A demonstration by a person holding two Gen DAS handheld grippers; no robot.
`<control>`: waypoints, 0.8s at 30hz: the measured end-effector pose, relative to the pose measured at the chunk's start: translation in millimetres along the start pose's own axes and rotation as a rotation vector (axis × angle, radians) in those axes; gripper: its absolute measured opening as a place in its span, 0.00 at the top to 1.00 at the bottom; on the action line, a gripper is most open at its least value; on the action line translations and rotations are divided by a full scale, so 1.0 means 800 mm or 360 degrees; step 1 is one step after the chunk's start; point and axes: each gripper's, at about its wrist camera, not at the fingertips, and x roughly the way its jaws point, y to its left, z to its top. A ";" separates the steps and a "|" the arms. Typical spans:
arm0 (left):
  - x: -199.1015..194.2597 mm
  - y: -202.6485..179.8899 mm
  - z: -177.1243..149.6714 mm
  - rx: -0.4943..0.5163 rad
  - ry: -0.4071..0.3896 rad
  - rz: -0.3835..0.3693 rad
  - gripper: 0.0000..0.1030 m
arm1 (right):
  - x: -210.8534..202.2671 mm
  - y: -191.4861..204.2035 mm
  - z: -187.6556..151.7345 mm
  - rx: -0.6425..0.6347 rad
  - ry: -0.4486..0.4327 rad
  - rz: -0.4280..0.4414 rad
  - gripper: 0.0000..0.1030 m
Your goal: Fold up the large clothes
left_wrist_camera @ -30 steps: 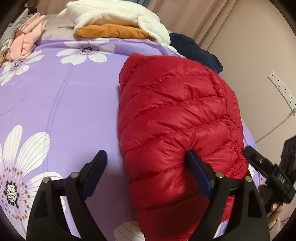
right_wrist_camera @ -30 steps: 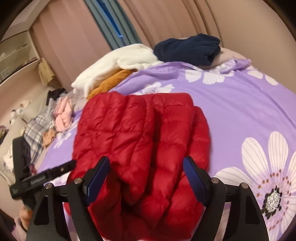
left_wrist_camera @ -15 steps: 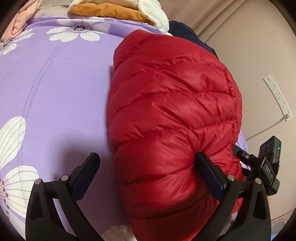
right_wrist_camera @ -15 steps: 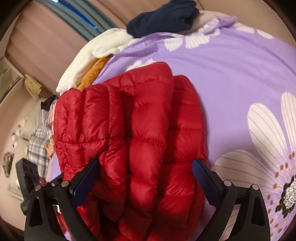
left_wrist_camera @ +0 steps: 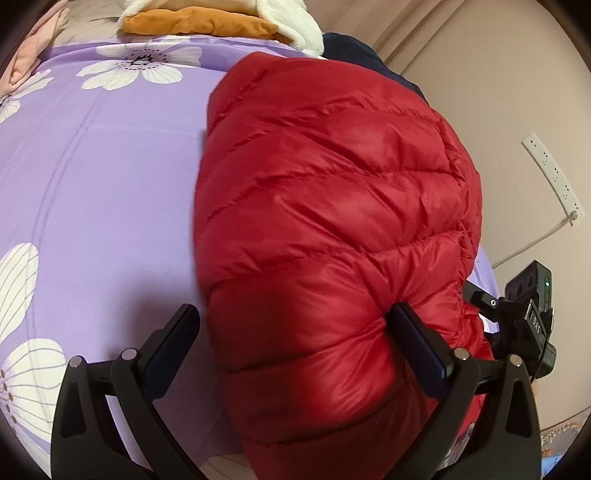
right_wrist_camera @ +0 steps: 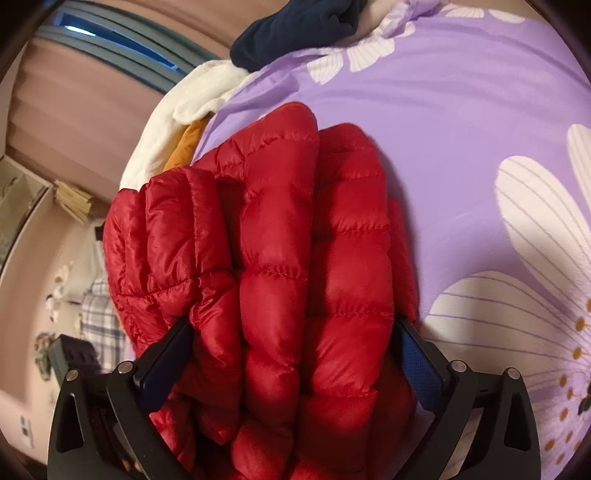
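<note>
A red quilted puffer jacket (left_wrist_camera: 332, 221) lies folded in a thick bundle on the purple flowered bedsheet (left_wrist_camera: 92, 184). My left gripper (left_wrist_camera: 291, 339) is open, its jaws wide apart around one end of the bundle, the right finger pressing into the padding. In the right wrist view the jacket (right_wrist_camera: 280, 277) fills the middle. My right gripper (right_wrist_camera: 291, 354) is open too, its jaws straddling the other end of the bundle, both pads against the fabric. The right gripper's body also shows in the left wrist view (left_wrist_camera: 524, 321) beyond the jacket.
A white fleece (left_wrist_camera: 295, 26) over an orange garment (left_wrist_camera: 199, 24) and a navy garment (right_wrist_camera: 295, 26) lie at the far end of the bed. Pink clothes (left_wrist_camera: 26, 62) lie at far left. A wall with a power strip (left_wrist_camera: 554, 177) stands right of the bed.
Both grippers have moved in closer onto the jacket, which now fills more of each view. The jaws have stayed wide open. The bundle looks more bunched between the right gripper's fingers.
</note>
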 end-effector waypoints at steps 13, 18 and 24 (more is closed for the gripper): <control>0.005 -0.020 -0.005 0.0080 -0.0009 0.0007 0.03 | 0.010 0.004 -0.007 0.0013 -0.0017 0.0140 0.14; -0.003 -0.022 -0.008 0.0114 -0.0042 0.0020 0.12 | 0.006 0.009 -0.012 -0.0006 -0.0042 0.0184 0.30; -0.014 -0.030 -0.012 0.0154 -0.0093 0.0048 0.22 | -0.003 0.024 -0.017 -0.0091 -0.0117 0.0156 0.49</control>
